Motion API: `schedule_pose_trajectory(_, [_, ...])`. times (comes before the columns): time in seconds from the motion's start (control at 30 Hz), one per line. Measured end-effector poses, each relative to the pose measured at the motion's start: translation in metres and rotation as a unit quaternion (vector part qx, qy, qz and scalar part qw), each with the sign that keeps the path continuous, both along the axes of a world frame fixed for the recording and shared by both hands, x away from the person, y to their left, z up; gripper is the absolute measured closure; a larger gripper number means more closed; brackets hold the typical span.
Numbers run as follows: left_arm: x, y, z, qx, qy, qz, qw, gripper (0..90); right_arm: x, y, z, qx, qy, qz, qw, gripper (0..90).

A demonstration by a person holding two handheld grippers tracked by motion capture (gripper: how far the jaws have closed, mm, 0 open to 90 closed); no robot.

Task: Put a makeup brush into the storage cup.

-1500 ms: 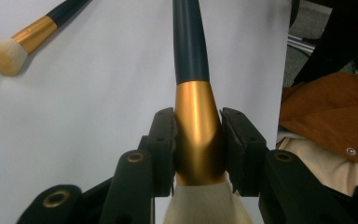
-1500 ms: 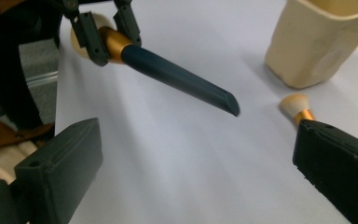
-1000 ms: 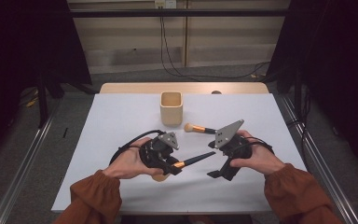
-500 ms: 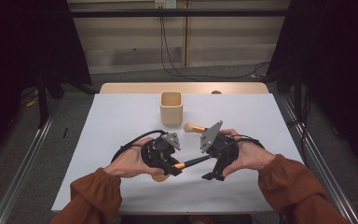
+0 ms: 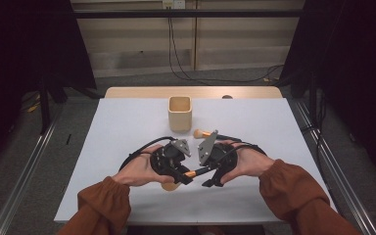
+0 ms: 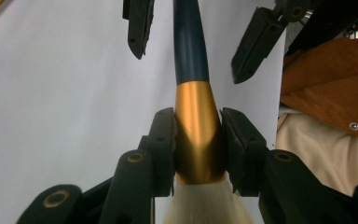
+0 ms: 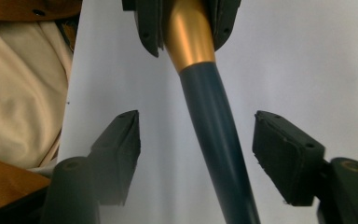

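Makeup brush (image 6: 196,126), centre frame above the tabletop (image 5: 127,127), is pinched at its gold ferrule by the left gripper (image 6: 198,144). Right gripper (image 7: 196,154) fingers, just closing, are spread around the blue handle, untouched.

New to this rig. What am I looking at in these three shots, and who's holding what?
No robot arm here: a person holds a two-jaw gripper in each hand. The high view looks down on the white table. The other two come from cameras riding on each gripper, looking along its black jaws. The left gripper is clamped on the gold ferrule of a makeup brush, just above its pale bristles. The right gripper straddles the brush's dark blue handle; its jaws have just been closing, but the pads do not touch it yet. On the table stand a wooden cup and a second brush.
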State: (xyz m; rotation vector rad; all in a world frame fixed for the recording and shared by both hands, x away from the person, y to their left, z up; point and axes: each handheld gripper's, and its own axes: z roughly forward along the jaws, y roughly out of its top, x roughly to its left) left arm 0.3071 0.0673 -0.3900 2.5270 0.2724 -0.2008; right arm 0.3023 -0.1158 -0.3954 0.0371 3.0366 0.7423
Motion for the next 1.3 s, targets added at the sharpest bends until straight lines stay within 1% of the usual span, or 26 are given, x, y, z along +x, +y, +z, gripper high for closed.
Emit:
schedule_pose_trajectory(0.07, [0.000, 0.001, -0.001, 0.002, 0.000, -0.002, 1.0000, 66.3, 0.001, 0.003, -0.001, 0.000, -0.001, 0.005, 1.0000, 41.6])
schedule_pose_trajectory(0.1, [-0.001, 0.000, -0.002, -0.002, 0.001, 0.009, 1.0000, 66.3, 0.001, 0.004, -0.001, 0.000, -0.002, 0.008, 1.0000, 43.1])
schedule_pose_trajectory(0.13, [0.000, 0.001, -0.002, 0.001, 0.002, -0.001, 1.0000, 66.3, 0.001, 0.005, -0.002, 0.001, -0.003, 0.008, 1.0000, 44.6])
schedule_pose_trajectory(0.17, [-0.001, 0.001, -0.002, 0.001, 0.001, 0.002, 1.0000, 66.3, 0.002, 0.007, -0.002, 0.000, -0.001, 0.010, 1.0000, 46.7])
schedule_pose_trajectory(0.23, [0.000, 0.003, -0.003, -0.002, 0.006, -0.001, 1.0000, 66.3, 0.003, 0.008, -0.002, 0.002, -0.001, 0.013, 0.9999, 52.1])
schedule_pose_trajectory(0.27, [-0.001, 0.003, -0.004, -0.006, 0.004, 0.004, 1.0000, 66.3, 0.003, 0.009, -0.002, 0.002, -0.002, 0.013, 0.9999, 54.6])
schedule_pose_trajectory(0.4, [-0.001, 0.003, -0.007, -0.002, 0.009, -0.003, 1.0000, 66.3, 0.004, 0.011, -0.004, 0.009, -0.001, 0.014, 0.9999, 60.9])
schedule_pose_trajectory(0.47, [-0.002, 0.003, -0.007, -0.008, 0.011, 0.006, 0.9999, 66.3, 0.004, 0.012, -0.005, 0.013, 0.001, 0.013, 0.9998, 64.9])
schedule_pose_trajectory(0.5, [-0.001, 0.004, -0.007, -0.008, 0.008, 0.003, 0.9999, 66.3, 0.004, 0.012, -0.005, 0.014, -0.001, 0.013, 0.9998, 65.7])
schedule_pose_trajectory(0.53, [-0.001, 0.004, -0.006, -0.006, 0.011, -0.003, 0.9999, 66.3, 0.004, 0.013, -0.006, 0.014, -0.001, 0.013, 0.9998, 66.4])
schedule_pose_trajectory(0.6, [-0.001, 0.003, -0.007, -0.004, 0.013, -0.004, 0.9999, 66.4, 0.003, 0.013, -0.006, 0.016, -0.002, 0.017, 0.9997, 69.2])
schedule_pose_trajectory(0.63, [0.000, 0.004, -0.007, -0.004, 0.012, -0.007, 0.9999, 66.3, 0.003, 0.013, -0.006, 0.017, -0.002, 0.016, 0.9997, 69.9])
schedule_pose_trajectory(0.7, [0.000, 0.004, -0.007, -0.008, 0.016, -0.005, 0.9998, 66.3, 0.002, 0.013, -0.006, 0.017, -0.001, 0.016, 0.9997, 70.7])
schedule_pose_trajectory(0.73, [0.000, 0.004, -0.007, -0.008, 0.009, -0.005, 0.9999, 66.3, 0.003, 0.012, -0.006, 0.017, 0.001, 0.019, 0.9997, 71.1])
schedule_pose_trajectory(0.77, [0.000, 0.004, -0.007, -0.005, 0.007, -0.009, 0.9999, 66.3, 0.003, 0.012, -0.007, 0.017, 0.001, 0.020, 0.9996, 71.5])
schedule_pose_trajectory(0.87, [0.001, 0.004, -0.008, -0.002, 0.010, -0.016, 0.9998, 66.3, 0.003, 0.013, -0.008, 0.015, 0.006, 0.020, 0.9997, 72.4])
schedule_pose_trajectory(0.9, [0.001, 0.004, -0.008, -0.003, 0.013, -0.013, 0.9998, 66.2, 0.003, 0.013, -0.008, 0.014, 0.007, 0.021, 0.9997, 72.9])
schedule_pose_trajectory(0.93, [0.001, 0.004, -0.008, -0.006, 0.012, -0.010, 0.9999, 66.2, 0.002, 0.013, -0.008, 0.017, 0.007, 0.026, 0.9995, 73.4])
schedule_pose_trajectory(1.0, [0.003, 0.005, -0.007, -0.008, 0.016, -0.010, 0.9998, 65.9, 0.001, 0.012, -0.007, 0.017, 0.010, 0.023, 0.9995, 74.2])
schedule_pose_trajectory(1.03, [0.003, 0.006, -0.007, -0.012, 0.013, -0.006, 0.9998, 65.8, 0.002, 0.012, -0.006, 0.020, 0.013, 0.024, 0.9994, 74.4])
schedule_pose_trajectory(1.1, [0.003, 0.006, -0.006, -0.012, 0.017, -0.010, 0.9997, 65.5, 0.001, 0.011, -0.005, 0.022, 0.018, 0.022, 0.9994, 74.8])
schedule_pose_trajectory(1.17, [0.002, 0.006, -0.007, -0.017, 0.012, -0.007, 0.9998, 65.2, 0.001, 0.010, -0.005, 0.024, 0.021, 0.022, 0.9993, 74.9])
schedule_pose_trajectory(1.2, [0.003, 0.006, -0.007, -0.019, 0.016, -0.010, 0.9996, 65.1, 0.001, 0.010, -0.005, 0.023, 0.022, 0.023, 0.9992, 75.0])
schedule_pose_trajectory(1.23, [0.002, 0.006, -0.009, -0.025, 0.018, -0.007, 0.9995, 64.5, 0.001, 0.010, -0.005, 0.022, 0.024, 0.024, 0.9992, 75.0])
schedule_pose_trajectory(1.27, [0.003, 0.006, -0.009, -0.028, 0.021, -0.009, 0.9993, 62.8, 0.001, 0.010, -0.005, 0.021, 0.027, 0.025, 0.9991, 75.0])
schedule_pose_trajectory(1.3, [0.002, 0.006, -0.010, -0.032, 0.019, -0.009, 0.9993, 61.4, 0.001, 0.009, -0.005, 0.019, 0.026, 0.025, 0.9992, 75.1])
